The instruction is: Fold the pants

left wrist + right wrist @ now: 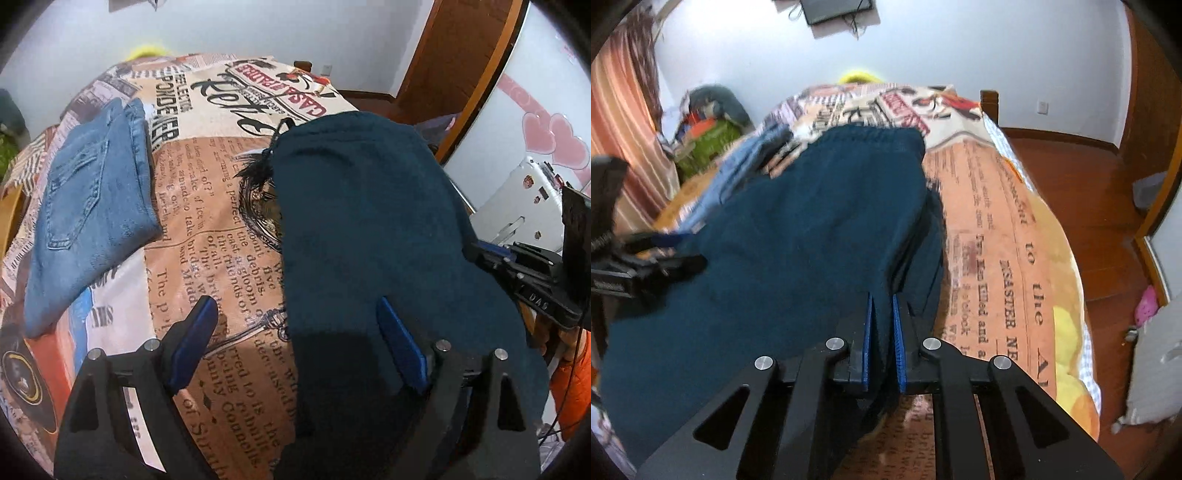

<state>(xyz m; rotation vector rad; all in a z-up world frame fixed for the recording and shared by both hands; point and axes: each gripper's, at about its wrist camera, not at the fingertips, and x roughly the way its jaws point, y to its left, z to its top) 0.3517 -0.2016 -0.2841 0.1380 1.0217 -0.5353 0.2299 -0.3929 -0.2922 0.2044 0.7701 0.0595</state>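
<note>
I see a bed covered with a newspaper-print spread, and lying directly on it are dark teal pants toward its right side and folded blue jeans well apart at its left edge.

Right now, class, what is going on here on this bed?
A person with a gripper in each hand is folding dark teal pants on a bed covered with a newspaper-print bedspread. The right gripper is shut on a fold of the pants at their edge. The left gripper is open above the pants' other edge, with nothing pinched. A folded pair of blue jeans lies apart on the bedspread.
</note>
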